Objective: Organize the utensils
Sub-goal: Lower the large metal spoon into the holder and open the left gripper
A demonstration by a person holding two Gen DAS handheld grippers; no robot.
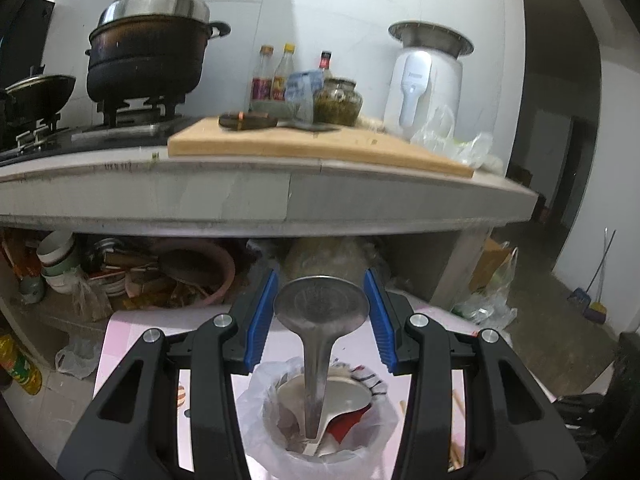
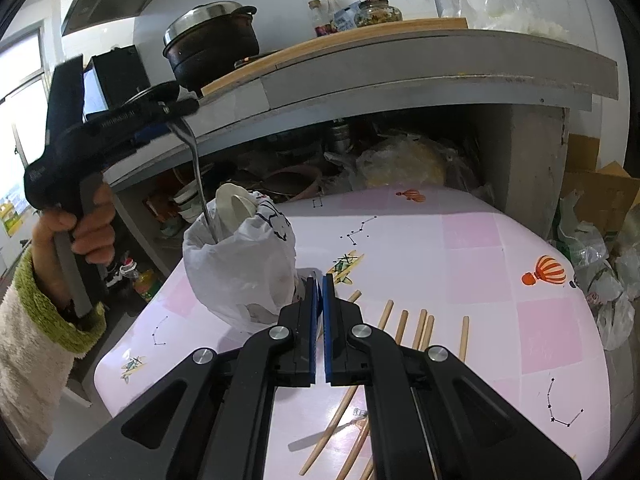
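A metal ladle point(image 1: 318, 320) stands upright with its handle down in a utensil holder point(image 1: 320, 412) wrapped in a white plastic bag. My left gripper point(image 1: 320, 300) is above the holder, its blue pads either side of the ladle bowl with small gaps, so open. The right wrist view shows the left gripper point(image 2: 160, 120) over the bagged holder point(image 2: 244, 268), the ladle handle point(image 2: 198, 176) and a white spoon point(image 2: 236, 206) inside. My right gripper point(image 2: 319, 292) is shut and empty, low over the table by the holder. Several wooden chopsticks point(image 2: 420, 326) lie on the table.
The pink patterned table point(image 2: 460, 264) stands in front of a kitchen counter point(image 1: 280, 196) with a cutting board point(image 1: 304, 142), pots, bottles and a white appliance. Under the counter are bowls and clutter. Plastic bags and a cardboard box point(image 2: 600, 188) sit at the right.
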